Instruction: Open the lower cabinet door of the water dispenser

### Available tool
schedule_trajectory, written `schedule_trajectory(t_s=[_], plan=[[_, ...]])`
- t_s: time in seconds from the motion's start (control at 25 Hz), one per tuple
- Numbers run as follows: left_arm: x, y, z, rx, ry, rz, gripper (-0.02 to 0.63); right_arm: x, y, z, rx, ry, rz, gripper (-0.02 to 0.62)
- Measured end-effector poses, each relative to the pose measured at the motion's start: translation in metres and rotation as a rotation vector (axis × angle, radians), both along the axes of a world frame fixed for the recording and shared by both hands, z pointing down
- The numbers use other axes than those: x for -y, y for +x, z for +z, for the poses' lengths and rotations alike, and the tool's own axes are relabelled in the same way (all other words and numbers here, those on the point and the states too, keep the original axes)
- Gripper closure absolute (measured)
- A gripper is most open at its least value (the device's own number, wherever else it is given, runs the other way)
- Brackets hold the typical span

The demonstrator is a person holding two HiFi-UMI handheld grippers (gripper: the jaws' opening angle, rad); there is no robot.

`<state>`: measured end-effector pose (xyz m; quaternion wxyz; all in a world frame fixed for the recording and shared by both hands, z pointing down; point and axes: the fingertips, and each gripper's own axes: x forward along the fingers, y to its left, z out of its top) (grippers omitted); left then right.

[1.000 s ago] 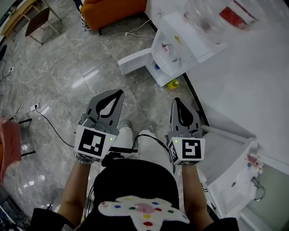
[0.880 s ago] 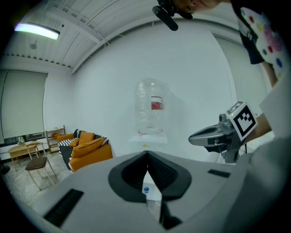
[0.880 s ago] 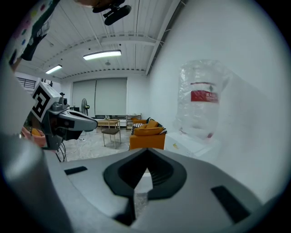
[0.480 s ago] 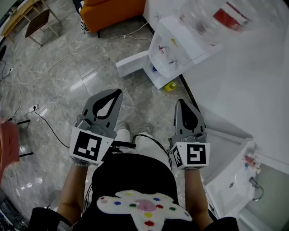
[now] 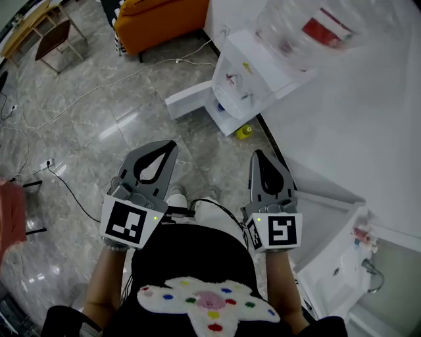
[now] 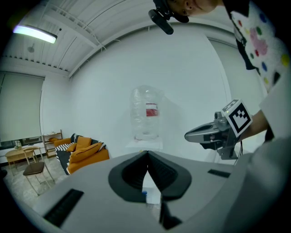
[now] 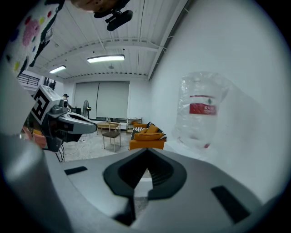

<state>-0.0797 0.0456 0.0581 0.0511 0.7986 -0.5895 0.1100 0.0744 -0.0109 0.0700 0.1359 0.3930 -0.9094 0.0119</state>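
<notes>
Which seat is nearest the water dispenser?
The orange sofa, right beside the water dispenser; the brown chair stands farther off, by the table.

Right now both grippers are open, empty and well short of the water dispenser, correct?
Not quite: "open" is wrong. The left gripper and the right gripper both have their jaws closed together, as the left gripper view and the right gripper view show. The rest holds: nothing sits between either pair of jaws, and in the head view both are well short of the water dispenser.

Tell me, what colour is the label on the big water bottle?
The label is red; the right gripper view shows it best.
</notes>
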Motion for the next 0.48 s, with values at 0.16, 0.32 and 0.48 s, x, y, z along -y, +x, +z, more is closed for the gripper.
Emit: schedule_trajectory(t_s=[0.16,0.32,0.48], plan=[[0.0023,0.0015,-0.0012,0.009,0.006,0.012,0.594,-0.0007,-0.0046,-0.0013,0.003,0.003,-0.004,0.591],[0.0031,0.0014,-0.0022,-0.014,0.014,0.004,0.594,-0.002,-0.008,-0.0026,-0.003,0.011,-0.009,0.591],[0.0039,0.0022,-0.0003,-0.021,0.012,0.007,0.594,-0.0005,-0.0079,-0.0011,-0.008,0.01,-0.002,0.591]])
